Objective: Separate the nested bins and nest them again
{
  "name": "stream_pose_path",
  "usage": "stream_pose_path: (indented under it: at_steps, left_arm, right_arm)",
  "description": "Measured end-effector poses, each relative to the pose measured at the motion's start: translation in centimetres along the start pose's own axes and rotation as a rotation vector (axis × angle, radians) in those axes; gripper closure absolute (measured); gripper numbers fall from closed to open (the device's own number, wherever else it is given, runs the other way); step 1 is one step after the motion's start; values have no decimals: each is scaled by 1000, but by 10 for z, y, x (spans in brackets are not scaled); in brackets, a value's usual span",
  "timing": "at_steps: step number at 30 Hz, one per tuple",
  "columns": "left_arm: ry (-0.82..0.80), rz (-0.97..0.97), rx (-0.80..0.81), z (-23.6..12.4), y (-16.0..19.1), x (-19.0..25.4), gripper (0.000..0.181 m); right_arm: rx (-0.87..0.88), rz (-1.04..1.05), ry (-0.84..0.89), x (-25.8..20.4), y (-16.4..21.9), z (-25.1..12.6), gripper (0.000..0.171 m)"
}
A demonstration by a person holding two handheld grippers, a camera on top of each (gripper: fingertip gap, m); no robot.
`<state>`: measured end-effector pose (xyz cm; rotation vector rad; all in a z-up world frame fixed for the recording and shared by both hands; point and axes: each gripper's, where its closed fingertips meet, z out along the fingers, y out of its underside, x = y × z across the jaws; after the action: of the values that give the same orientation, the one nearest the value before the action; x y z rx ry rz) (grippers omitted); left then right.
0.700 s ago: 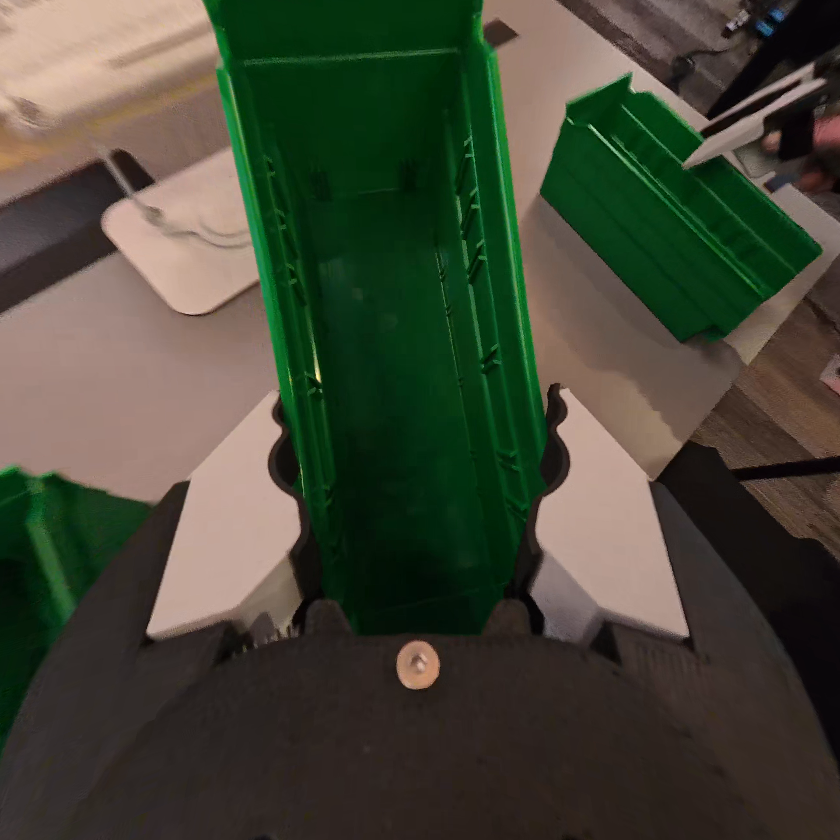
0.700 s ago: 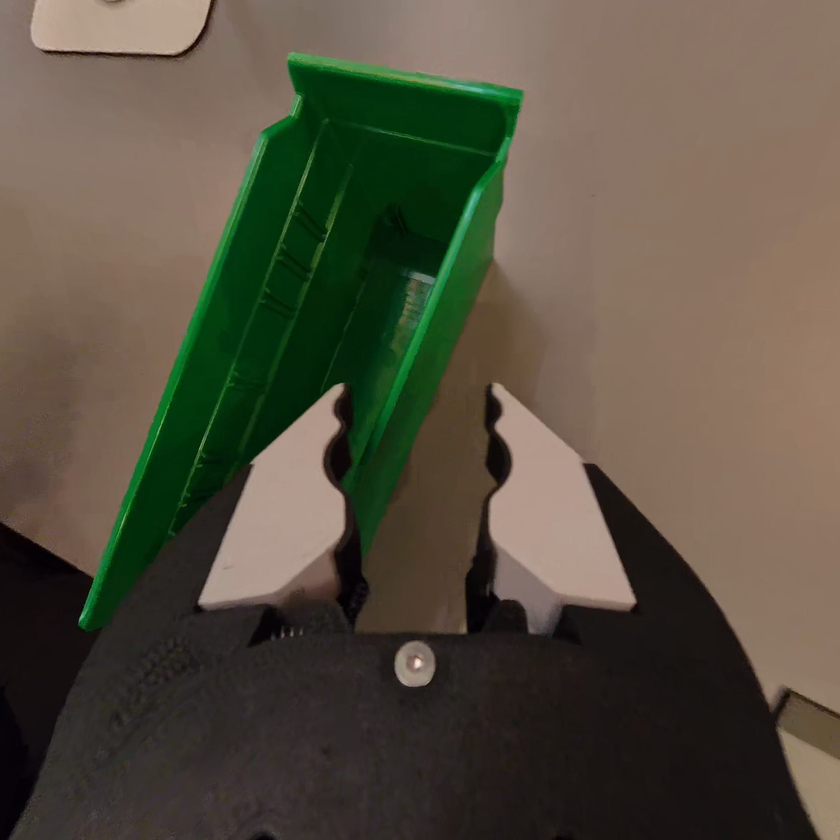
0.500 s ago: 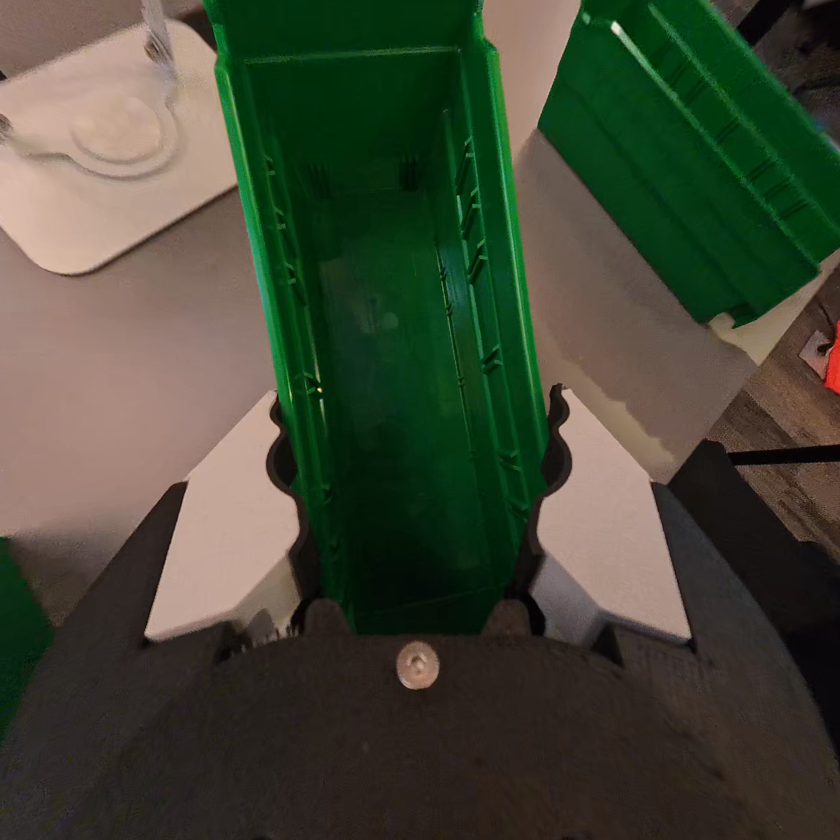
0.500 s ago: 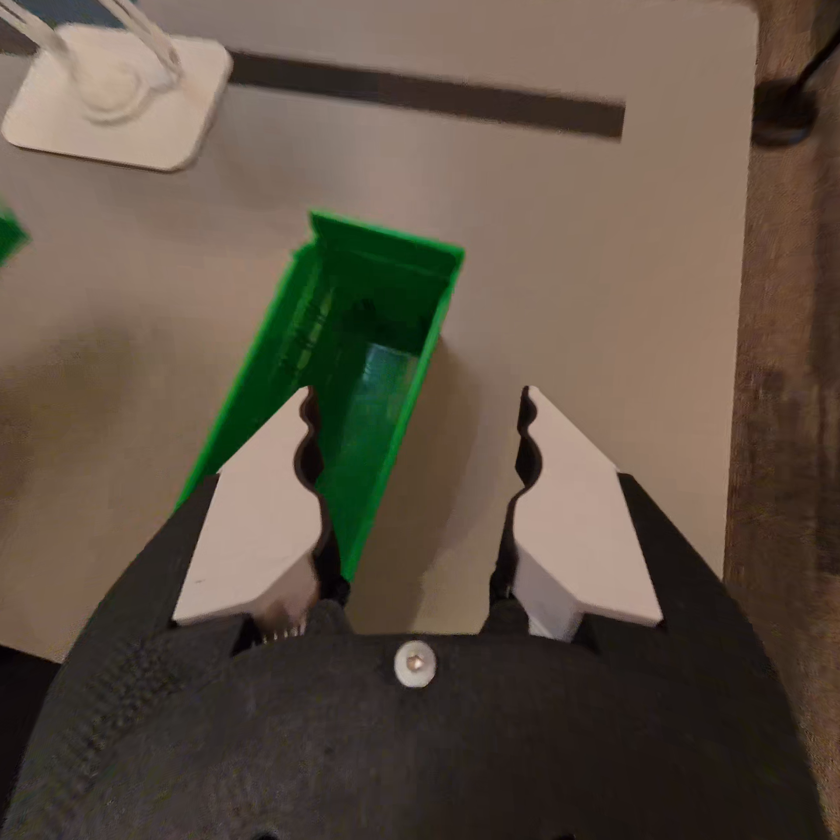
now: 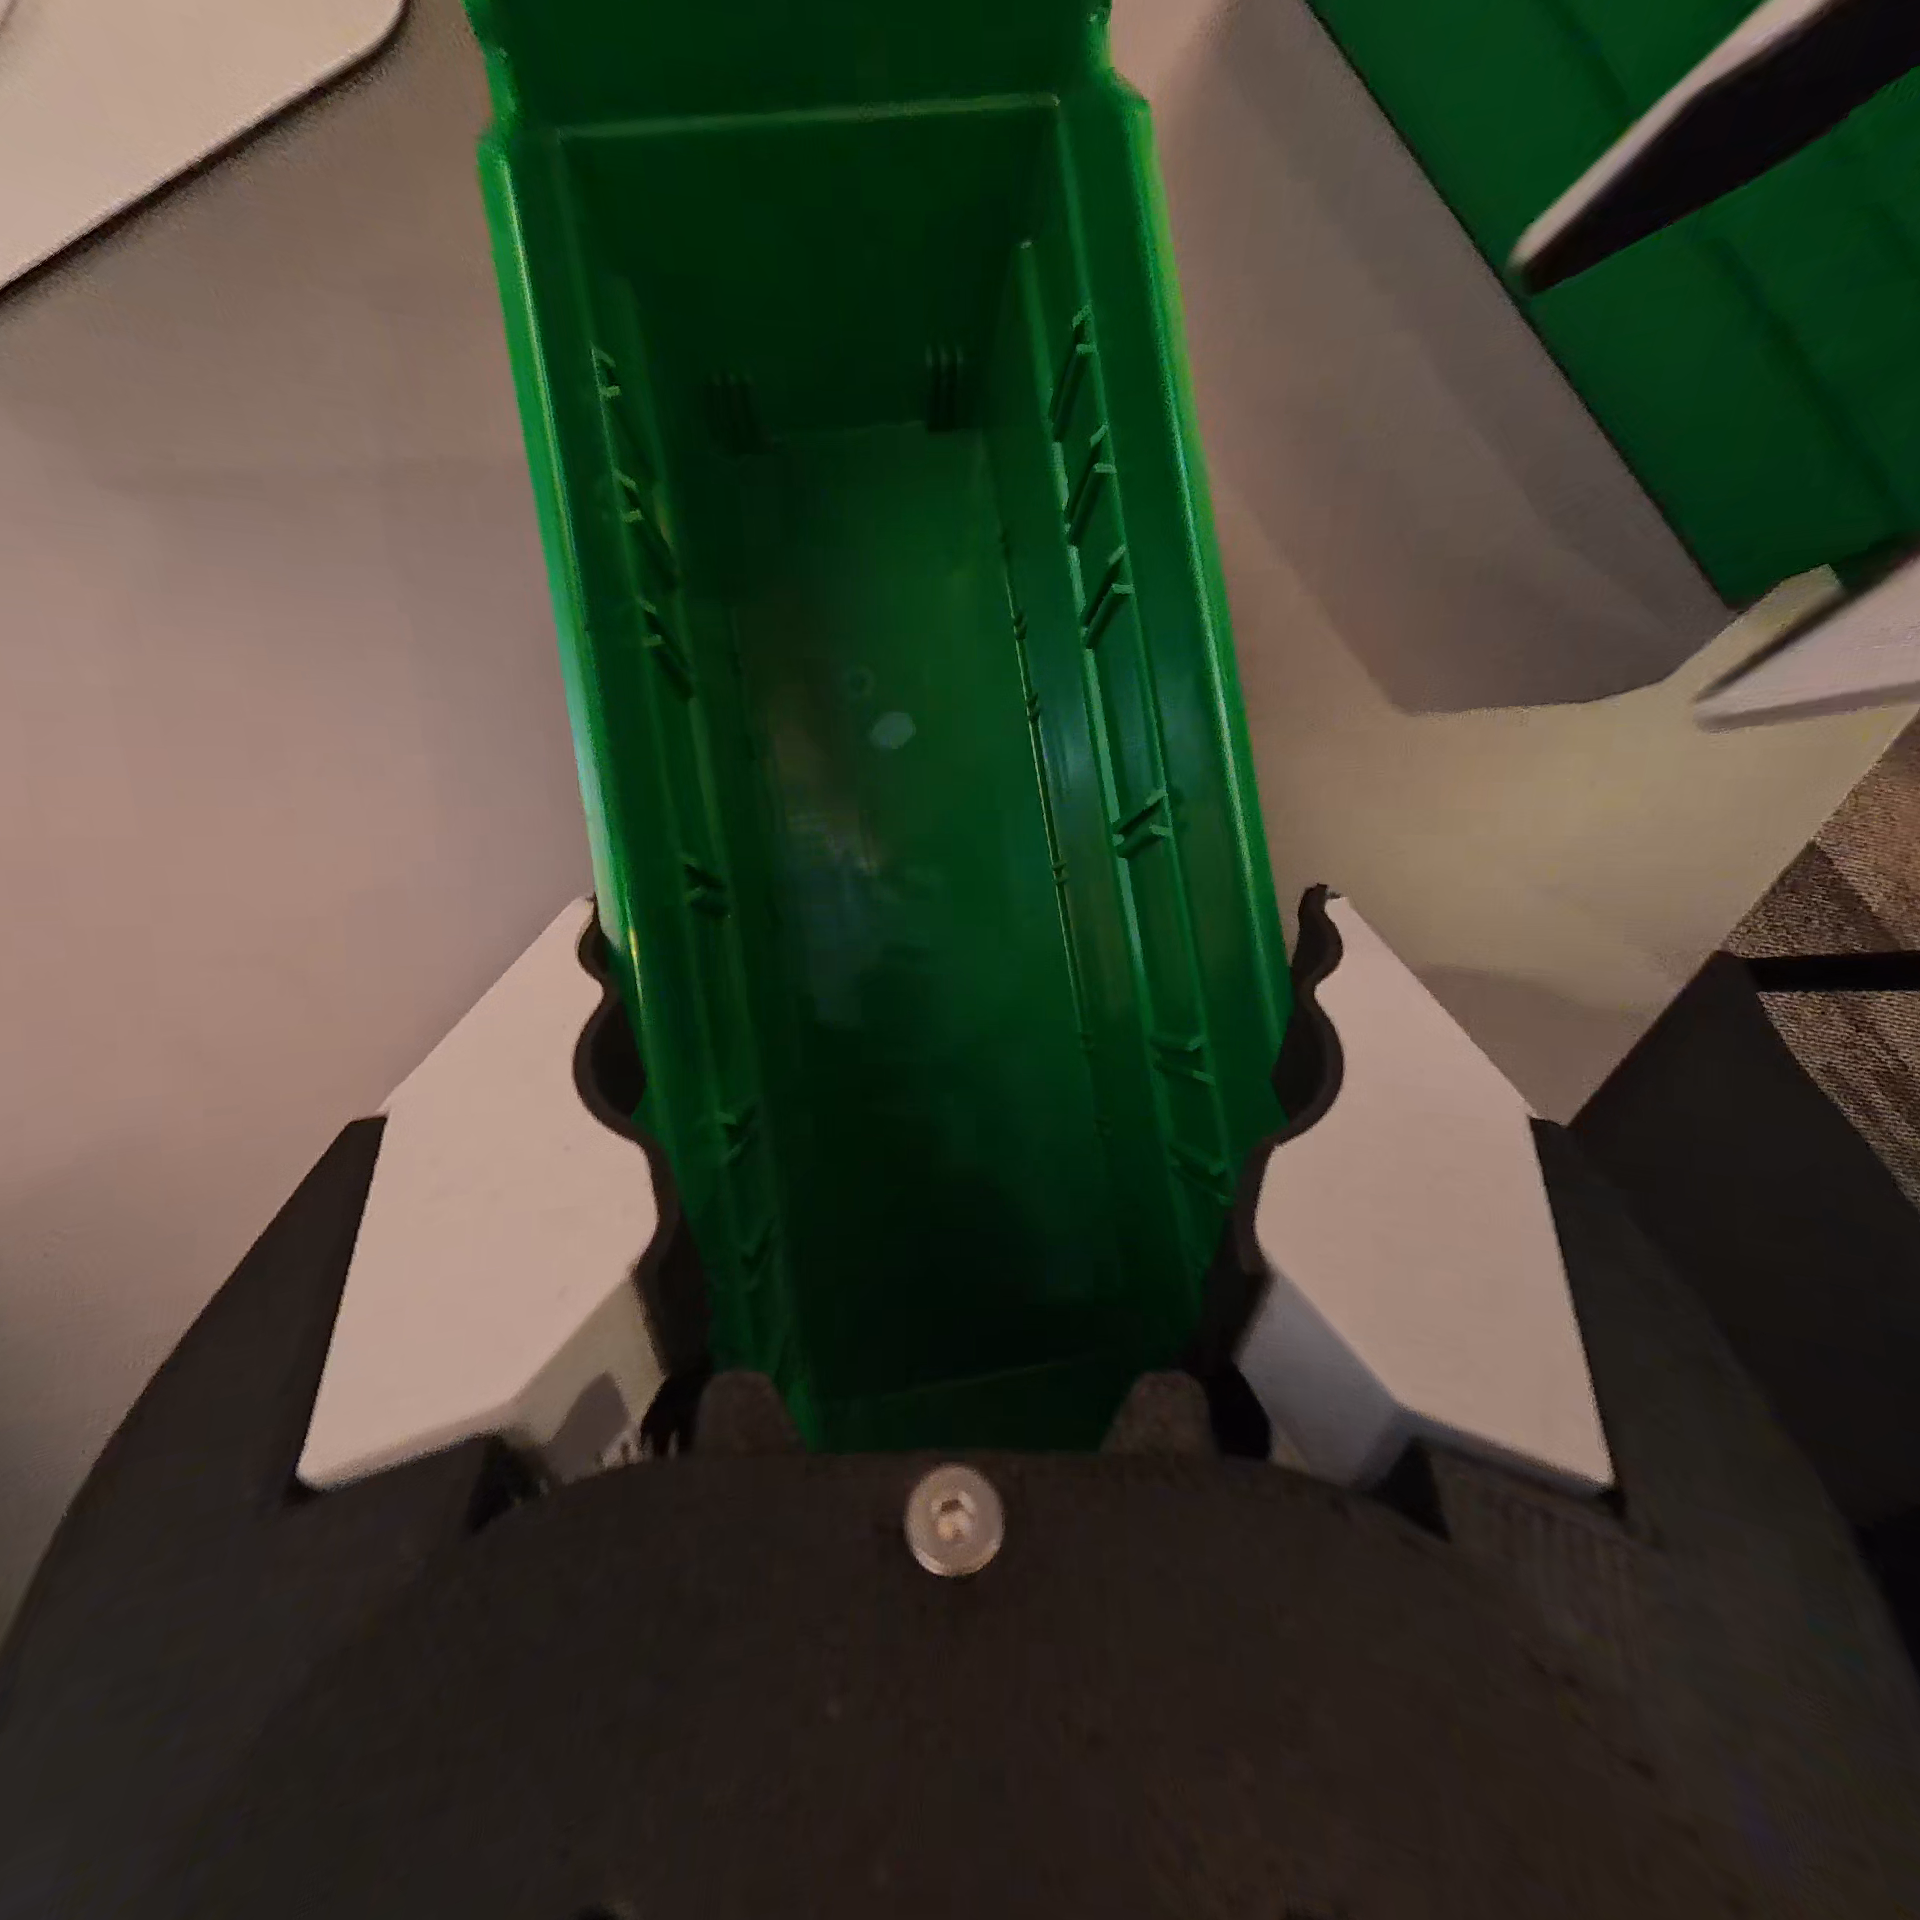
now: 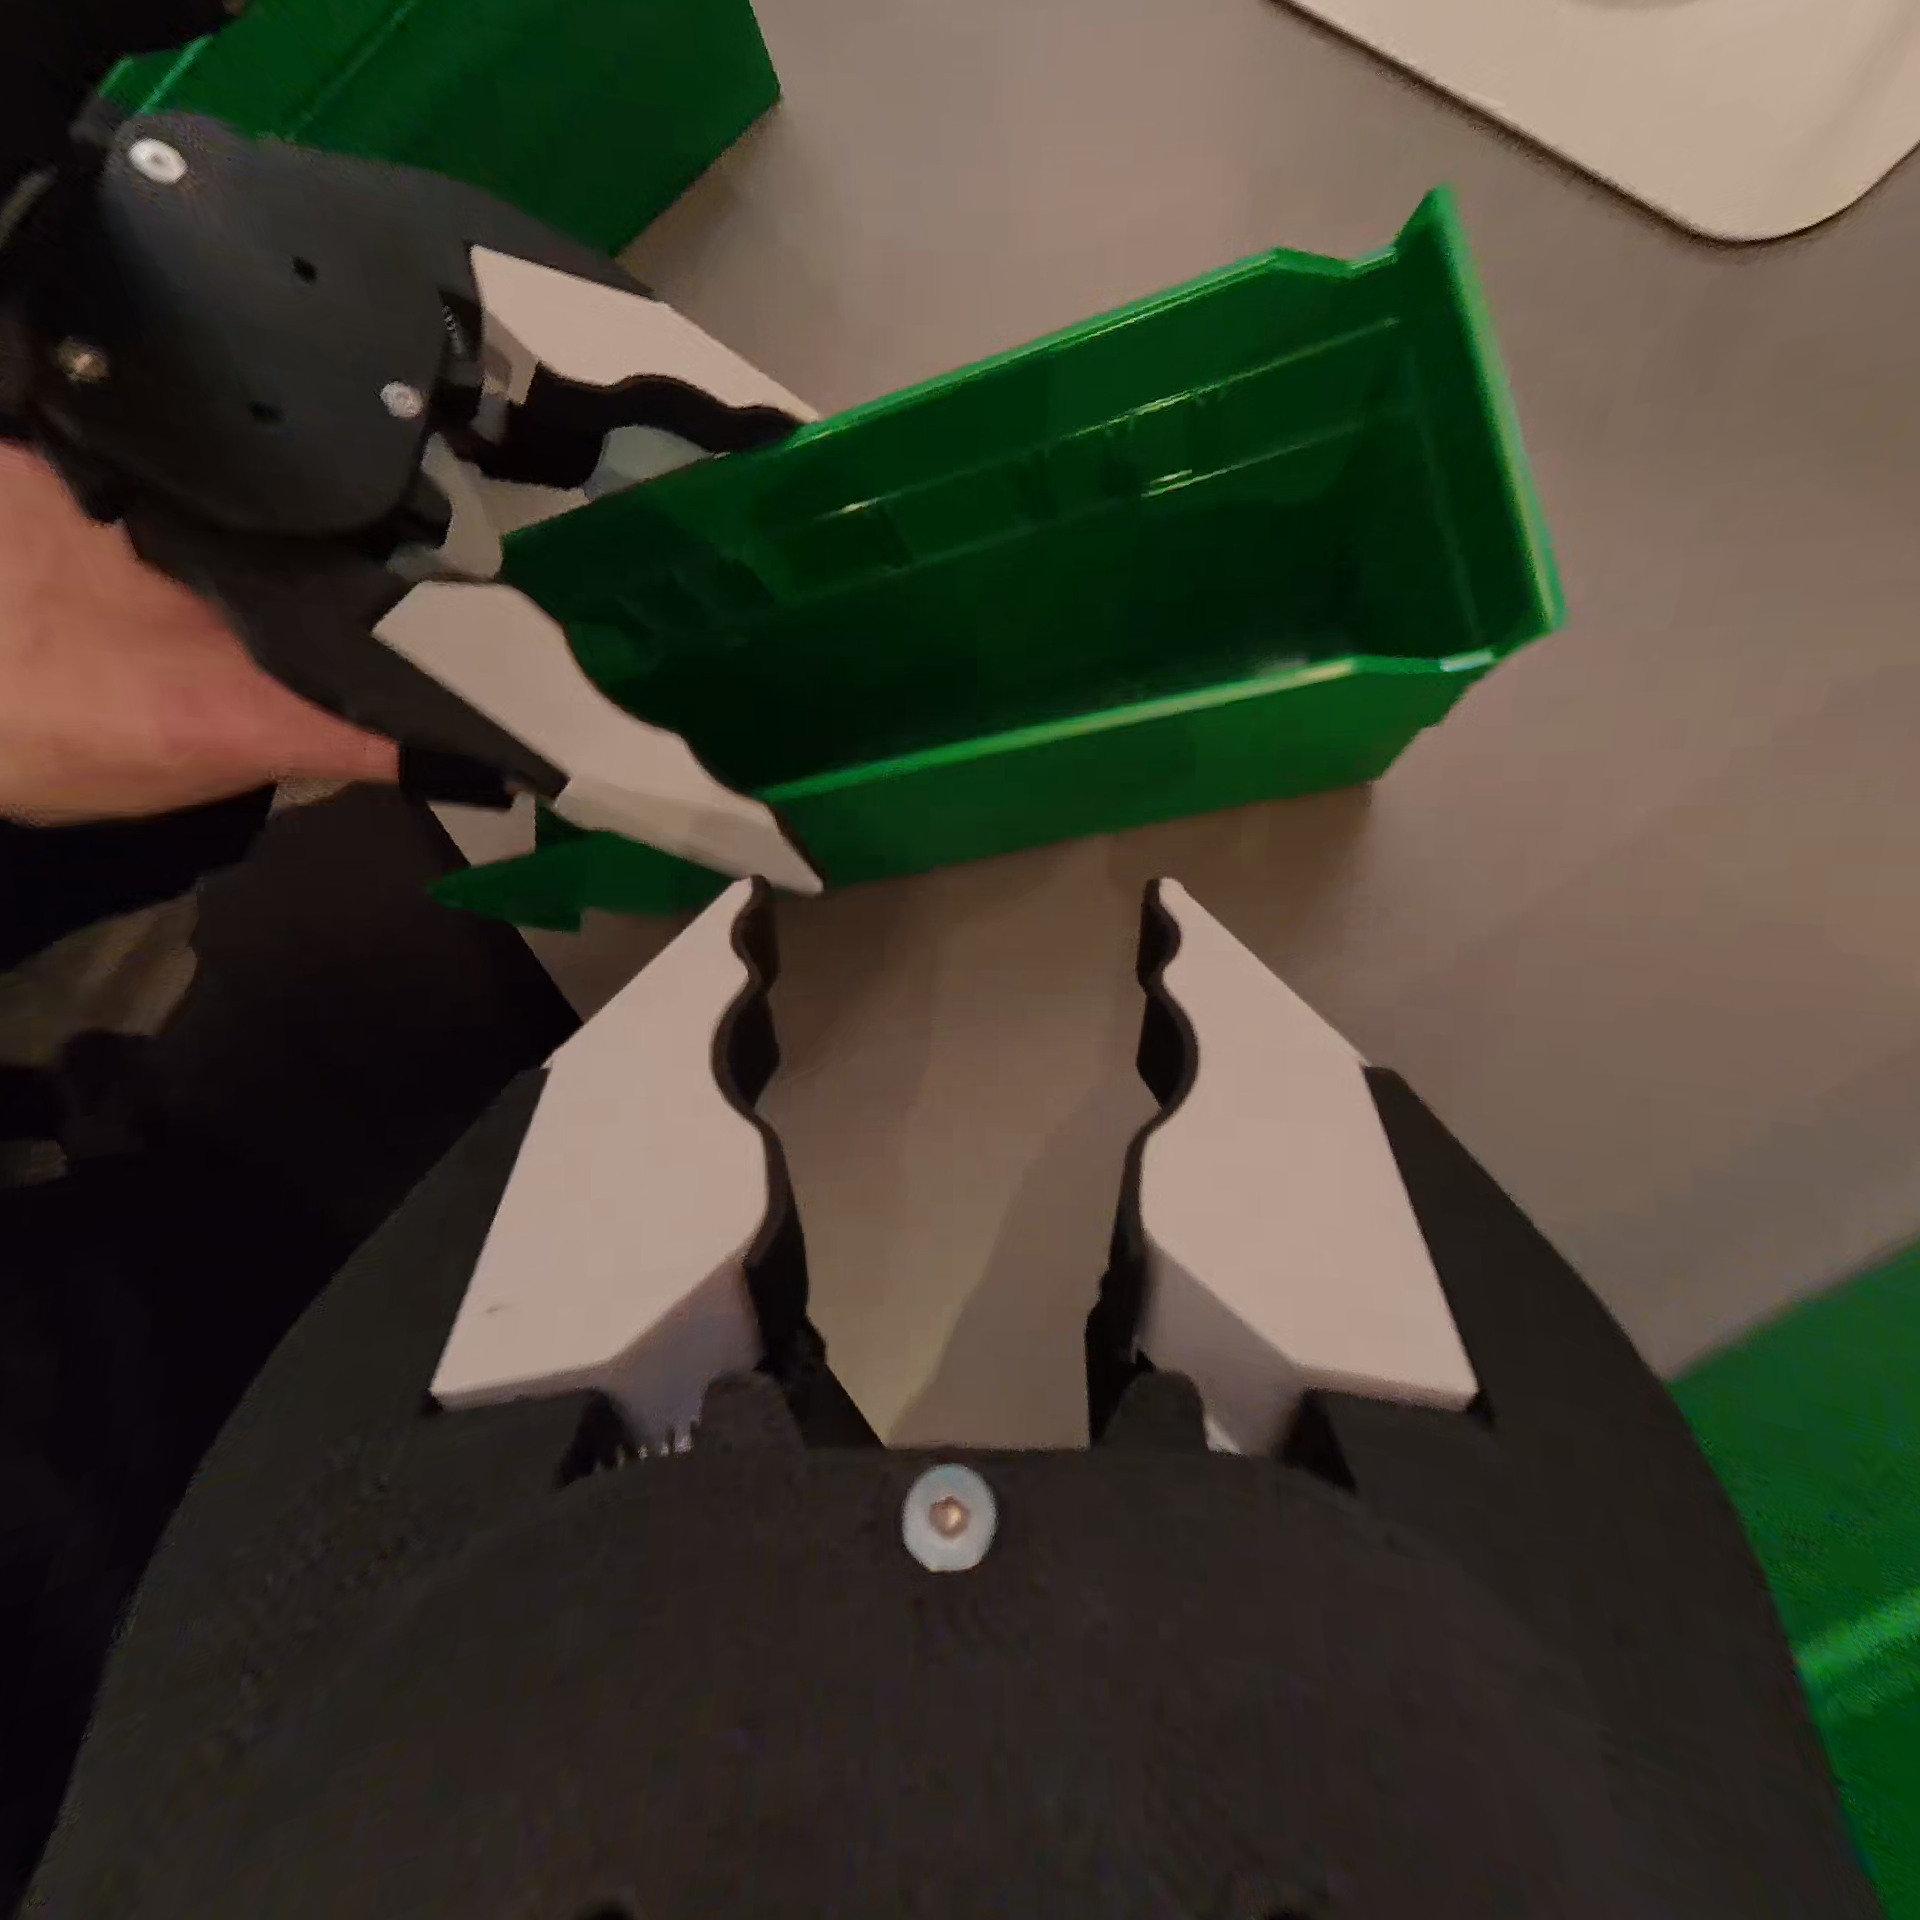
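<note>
My left gripper (image 5: 956, 904) is shut across the width of a long green bin (image 5: 894, 727), one finger on each side wall near its near end. In the right wrist view this bin (image 6: 1143, 582) is tilted over the grey table, open side up, with the left gripper (image 6: 810, 649) at its left end. My right gripper (image 6: 956, 904) is open and empty, its tips just short of the bin's near wall. A second green bin (image 5: 1714, 343) lies at the upper right, with a right gripper finger (image 5: 1714, 135) in front of it.
A third green bin (image 6: 520, 94) lies at the back left and a green edge (image 6: 1818, 1507) shows at the lower right. A white stand base (image 6: 1662, 94) sits on the table. A hand (image 6: 125, 675) holds the left gripper. The table edge and the floor (image 5: 1829, 914) are on the right.
My right gripper has drawn off the bin it was at and swung left to face the bin in my left gripper. My left gripper has carried its bin closer to the right-hand bin.
</note>
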<state>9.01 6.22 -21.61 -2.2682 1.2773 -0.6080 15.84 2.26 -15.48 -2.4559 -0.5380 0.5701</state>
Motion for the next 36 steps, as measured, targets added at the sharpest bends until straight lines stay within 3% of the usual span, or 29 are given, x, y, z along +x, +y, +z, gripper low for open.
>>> stream_pose_path:
  at_steps: [6, 12, 18, 20, 22, 28, 36]
  left_arm:
    - [189, -101, 56, -10, -5, 34, 49]
    - [380, -220, 76, -23, -9, 63, 31]
    - [561, -273, 97, -35, -12, 97, 48]
    - [565, -259, 90, -30, -11, 102, 47]
    - [577, -258, 101, -28, -10, 103, 47]
    - [598, -231, 121, -36, -15, 101, 59]
    - [493, -118, 114, -59, -20, 82, 60]
  right_arm:
    - [-16, 121, -71, -1, 6, 36, 95]
    - [-53, 101, 8, 18, 10, 42, 116]
    - [-124, 79, 102, 47, 19, 45, 130]
    - [-134, 79, 97, 49, 20, 48, 141]
    - [-140, 59, 143, 58, 20, 45, 163]
    - [-152, 49, 199, 75, 22, 37, 165]
    - [-158, 125, 356, 125, 41, 3, 163]
